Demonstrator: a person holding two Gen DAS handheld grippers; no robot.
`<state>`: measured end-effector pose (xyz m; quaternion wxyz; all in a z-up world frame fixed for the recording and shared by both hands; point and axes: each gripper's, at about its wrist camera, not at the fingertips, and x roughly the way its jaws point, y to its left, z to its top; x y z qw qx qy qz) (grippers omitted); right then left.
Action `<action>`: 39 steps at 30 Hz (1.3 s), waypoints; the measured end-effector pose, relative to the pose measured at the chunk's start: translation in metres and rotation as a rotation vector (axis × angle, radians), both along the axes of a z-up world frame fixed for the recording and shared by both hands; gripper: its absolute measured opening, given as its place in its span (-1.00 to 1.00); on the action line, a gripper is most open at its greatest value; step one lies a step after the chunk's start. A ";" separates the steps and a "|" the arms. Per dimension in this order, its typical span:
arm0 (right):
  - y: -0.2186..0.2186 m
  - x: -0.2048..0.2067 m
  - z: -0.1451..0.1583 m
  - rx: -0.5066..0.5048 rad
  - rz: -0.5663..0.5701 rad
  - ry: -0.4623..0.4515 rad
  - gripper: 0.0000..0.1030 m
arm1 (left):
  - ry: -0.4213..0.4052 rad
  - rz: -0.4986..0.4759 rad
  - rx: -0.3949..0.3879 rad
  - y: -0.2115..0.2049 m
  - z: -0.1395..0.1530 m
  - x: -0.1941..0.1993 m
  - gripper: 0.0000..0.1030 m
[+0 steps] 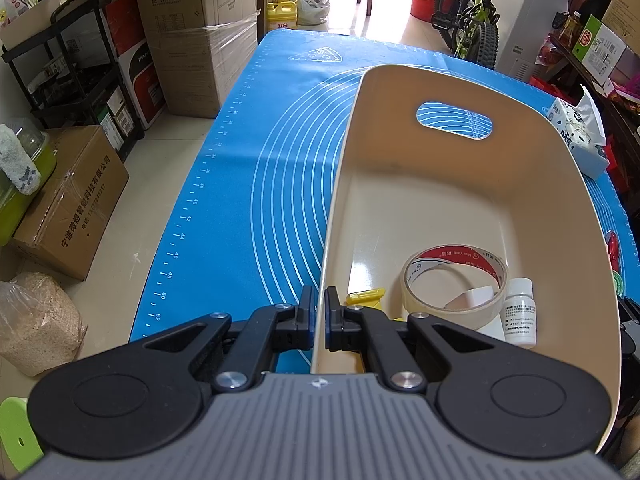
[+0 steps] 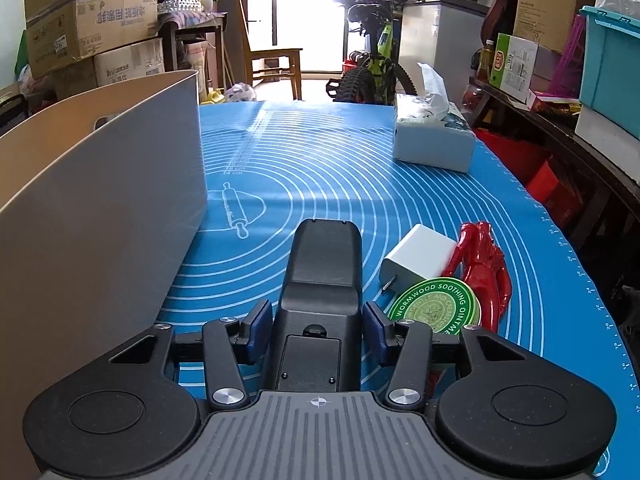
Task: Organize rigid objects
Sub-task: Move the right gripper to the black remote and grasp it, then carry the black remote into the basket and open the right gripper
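Observation:
A cream plastic bin [image 1: 460, 184] stands on the blue mat [image 1: 248, 168]. My left gripper [image 1: 319, 312] is shut on the bin's near left wall. Inside the bin lie a tape roll [image 1: 452, 280], a small white bottle [image 1: 520, 312], a yellow piece [image 1: 366, 298] and a white block. In the right wrist view the bin [image 2: 100, 216] is at the left. My right gripper [image 2: 318, 328] straddles a black remote-like device [image 2: 320, 280] lying on the mat; its pads stand beside the device with a small gap. Next to it lie a white charger [image 2: 416, 260], a green ointment tin [image 2: 436, 308] and a red tool [image 2: 484, 264].
A tissue box [image 2: 434, 140] sits at the mat's far right, also in the left wrist view [image 1: 580, 136]. Cardboard boxes [image 1: 72, 204], a black cart [image 1: 76, 64] and a bicycle [image 1: 472, 20] stand on the floor around the table. Shelves with boxes [image 2: 560, 80] run along the right.

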<state>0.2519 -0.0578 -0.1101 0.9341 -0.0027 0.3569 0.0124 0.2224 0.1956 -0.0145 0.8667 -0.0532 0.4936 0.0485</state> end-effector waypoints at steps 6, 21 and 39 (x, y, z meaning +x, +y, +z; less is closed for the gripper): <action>-0.002 -0.001 0.004 0.015 0.009 -0.010 0.04 | 0.000 0.001 0.001 0.000 0.000 0.000 -0.88; -0.008 -0.013 0.029 0.041 0.023 -0.129 0.04 | 0.000 0.001 0.001 -0.001 0.000 0.000 -0.88; 0.027 -0.017 0.129 0.086 0.148 -0.258 0.04 | 0.000 0.001 0.001 0.000 -0.001 0.000 -0.88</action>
